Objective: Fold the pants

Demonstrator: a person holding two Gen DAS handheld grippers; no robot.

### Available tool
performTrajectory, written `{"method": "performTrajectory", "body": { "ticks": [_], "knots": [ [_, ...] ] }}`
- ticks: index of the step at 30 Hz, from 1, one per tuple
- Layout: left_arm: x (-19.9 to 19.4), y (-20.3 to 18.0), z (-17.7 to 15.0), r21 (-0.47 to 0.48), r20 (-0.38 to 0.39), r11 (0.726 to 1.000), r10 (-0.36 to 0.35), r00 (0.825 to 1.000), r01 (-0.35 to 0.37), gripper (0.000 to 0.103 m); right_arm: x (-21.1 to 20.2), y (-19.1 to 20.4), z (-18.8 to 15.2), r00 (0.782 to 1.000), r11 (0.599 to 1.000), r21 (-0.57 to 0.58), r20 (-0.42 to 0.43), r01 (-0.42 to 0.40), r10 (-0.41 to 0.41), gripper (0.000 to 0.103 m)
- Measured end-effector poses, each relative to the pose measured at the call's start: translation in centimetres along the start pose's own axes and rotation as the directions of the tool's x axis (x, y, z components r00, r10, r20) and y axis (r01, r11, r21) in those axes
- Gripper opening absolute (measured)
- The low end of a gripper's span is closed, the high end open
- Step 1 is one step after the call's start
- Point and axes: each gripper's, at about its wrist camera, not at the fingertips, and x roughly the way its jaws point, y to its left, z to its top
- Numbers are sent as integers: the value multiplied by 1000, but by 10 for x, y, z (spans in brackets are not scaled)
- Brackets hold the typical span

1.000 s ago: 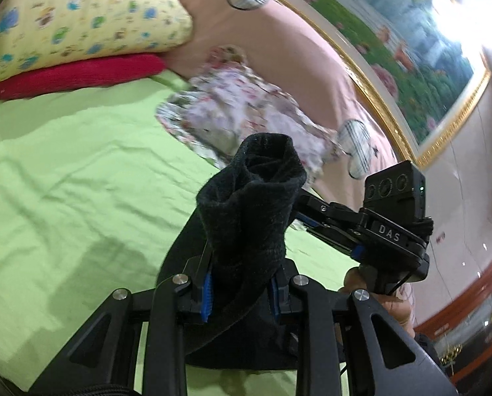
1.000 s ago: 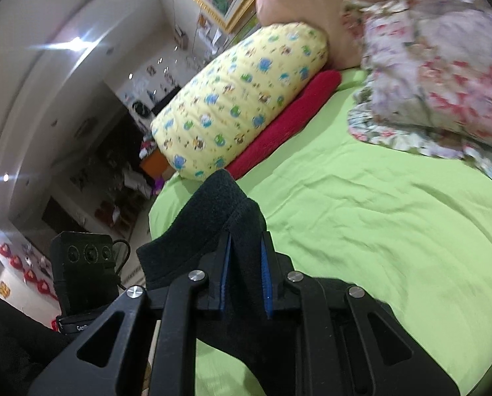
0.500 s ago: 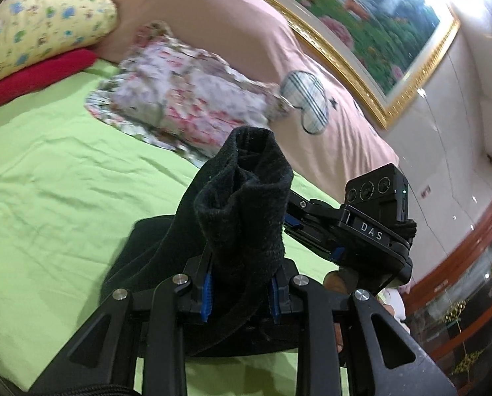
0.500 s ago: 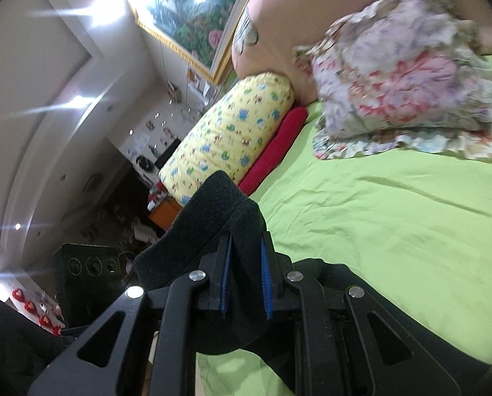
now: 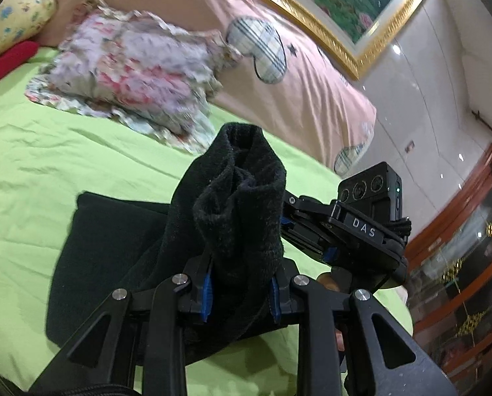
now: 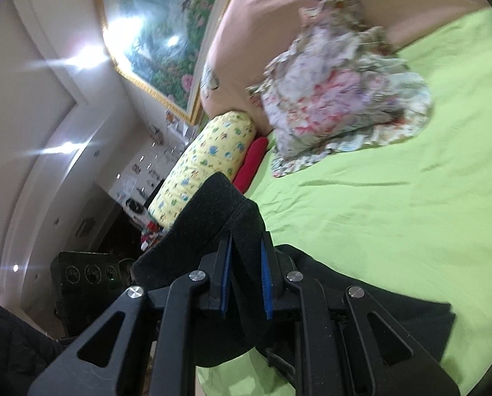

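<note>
Both the left gripper (image 5: 239, 292) and right gripper (image 6: 246, 280) pinch the soft, limp black pants (image 5: 114, 247), best held at bunched edges.

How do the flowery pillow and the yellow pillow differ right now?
The flowery pillow has a pink and white blossom print with a frilled edge; the yellow pillow has small blue and green figures and no frill. The flowery one lies straight on the green sheet; the yellow one lies on a red cushion. The flowery one looks flatter, the yellow one plump and long. Both lean against the pink headboard cover.
</note>
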Motion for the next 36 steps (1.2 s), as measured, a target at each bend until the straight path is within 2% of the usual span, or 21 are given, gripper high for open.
{"method": "performTrajectory", "body": {
  "ticks": [8, 15, 17, 19, 21, 24, 28, 29, 32, 36],
  "knots": [
    [39, -20, -18, 81, -66, 997, 5, 998, 0, 26, -34, -36, -21, 997, 995, 100, 73, 12, -20, 17],
    [67, -21, -29, 113, -109, 994, 17, 994, -5, 27, -42, -50, -31, 993, 988, 127, 59, 89, -97, 17],
    [69, -24, -31, 134, -109, 991, 16, 994, -1, 33, -46, -50, -33, 989, 983, 132, 63, 125, -134, 21],
    [73, -28, -35, 165, -119, 986, 14, 993, 6, 37, -51, -51, -34, 979, 972, 146, 67, 183, -195, 23],
    [77, -33, -39, 194, -136, 981, 6, 991, 21, 53, -62, -50, -37, 959, 954, 160, 90, 253, -269, 24],
    [79, -41, -45, 228, -159, 972, -23, 987, 60, 70, -79, -44, -42, 933, 933, 188, 130, 308, -335, 24],
    [75, -53, -57, 303, -170, 952, 7, 985, 46, 75, -99, -35, -50, 910, 912, 220, 160, 346, -383, 27],
    [74, -53, -59, 308, -176, 950, 6, 984, 49, 76, -104, -32, -53, 902, 906, 225, 166, 359, -399, 32],
    [64, -50, -63, 291, -191, 954, -14, 981, 71, 77, -119, -24, -62, 884, 896, 245, 204, 370, -420, 60],
    [48, -40, -64, 248, -185, 966, -19, 983, 65, 80, -132, -5, -72, 859, 888, 253, 256, 384, -444, 62]
  ]
}}
